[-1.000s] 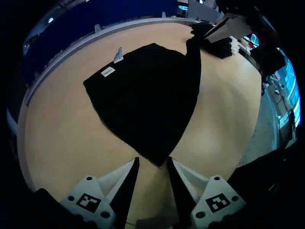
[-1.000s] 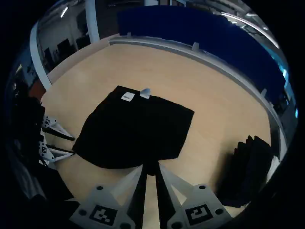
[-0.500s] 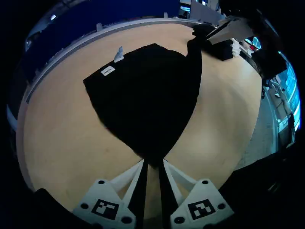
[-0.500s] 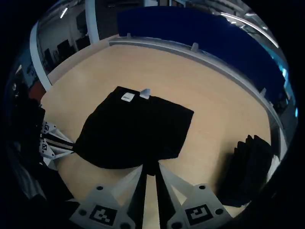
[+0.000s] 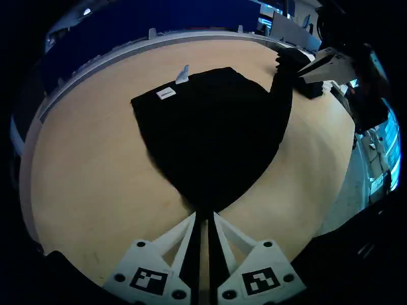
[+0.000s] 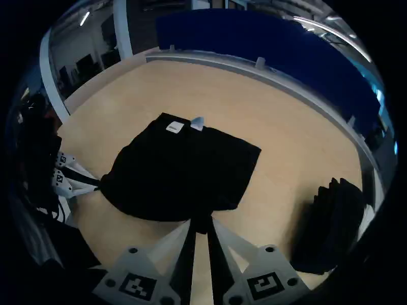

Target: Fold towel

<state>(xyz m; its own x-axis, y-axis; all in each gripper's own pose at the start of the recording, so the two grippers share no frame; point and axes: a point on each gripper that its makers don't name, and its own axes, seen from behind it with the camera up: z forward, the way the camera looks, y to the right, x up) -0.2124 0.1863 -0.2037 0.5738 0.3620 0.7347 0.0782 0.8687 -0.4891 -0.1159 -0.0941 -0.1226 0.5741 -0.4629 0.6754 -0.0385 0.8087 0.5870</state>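
Note:
A black towel [image 5: 213, 132] lies spread on the light wooden table [image 5: 81, 168], with a white label [image 5: 165, 93] near its far edge. My left gripper [image 5: 204, 216] is shut on the towel's near corner. At the upper right of the left gripper view, my right gripper [image 5: 300, 72] pinches another corner, slightly raised. In the right gripper view the towel [image 6: 183, 170] spreads ahead and my right gripper [image 6: 202, 226] is shut on its near corner. My left gripper [image 6: 94, 185] holds the left corner there.
A pile of dark folded cloths [image 6: 328, 223] sits on the table to the right in the right gripper view, and behind the right gripper in the left gripper view [image 5: 305, 84]. A blue partition [image 6: 264, 40] runs along the table's far edge.
My left gripper went from open around the towel's corner to shut on it, then lifted it a little. The right gripper stayed shut on its corner.

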